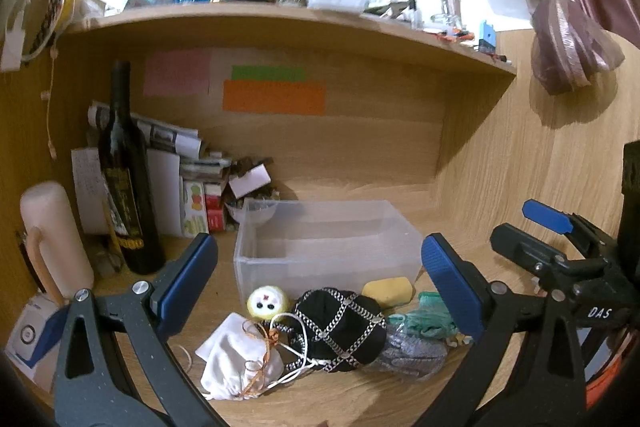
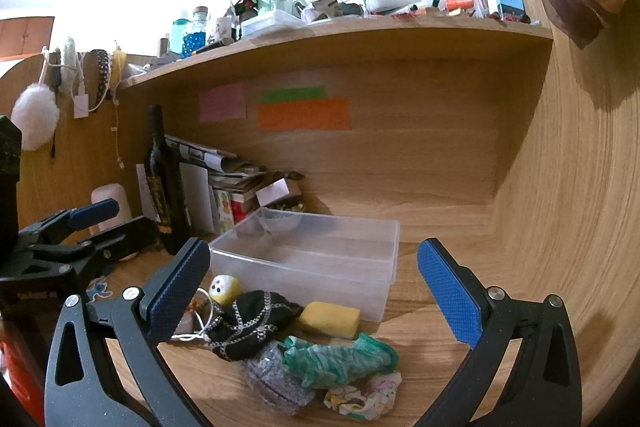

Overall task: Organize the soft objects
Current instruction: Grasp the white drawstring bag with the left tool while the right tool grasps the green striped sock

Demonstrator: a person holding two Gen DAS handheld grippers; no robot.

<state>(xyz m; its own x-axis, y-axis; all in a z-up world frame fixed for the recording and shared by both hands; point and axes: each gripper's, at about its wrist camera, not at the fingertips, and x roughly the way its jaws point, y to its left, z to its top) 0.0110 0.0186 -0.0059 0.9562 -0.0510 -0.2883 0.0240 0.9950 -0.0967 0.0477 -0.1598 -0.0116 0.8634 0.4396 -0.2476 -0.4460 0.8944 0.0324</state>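
Note:
A clear plastic bin (image 1: 256, 259) (image 2: 384, 291) stands empty on the wooden desk. In front of it lie soft items: a white drawstring pouch (image 1: 236, 363), a yellow plush ball (image 1: 267, 303) (image 2: 225, 289), a black chain-patterned cloth (image 1: 340, 327) (image 2: 250, 323), a yellow sponge (image 1: 388, 291) (image 2: 330, 319), a green sock (image 1: 424, 319) (image 2: 340, 359), a grey glittery pouch (image 1: 412, 351) (image 2: 276, 383) and a printed scrunchie (image 2: 364, 399). My left gripper (image 1: 320, 287) is open above the pile. My right gripper (image 2: 316, 291) is open and empty, also seen in the left wrist view (image 1: 560, 239).
A dark wine bottle (image 1: 124, 179) (image 2: 164, 187), stacked papers and small boxes (image 1: 192, 187) stand at the back left. A pink cylinder (image 1: 52, 239) is at far left. A cluttered shelf (image 1: 280, 15) hangs overhead. A wooden side wall (image 2: 568, 207) closes the right.

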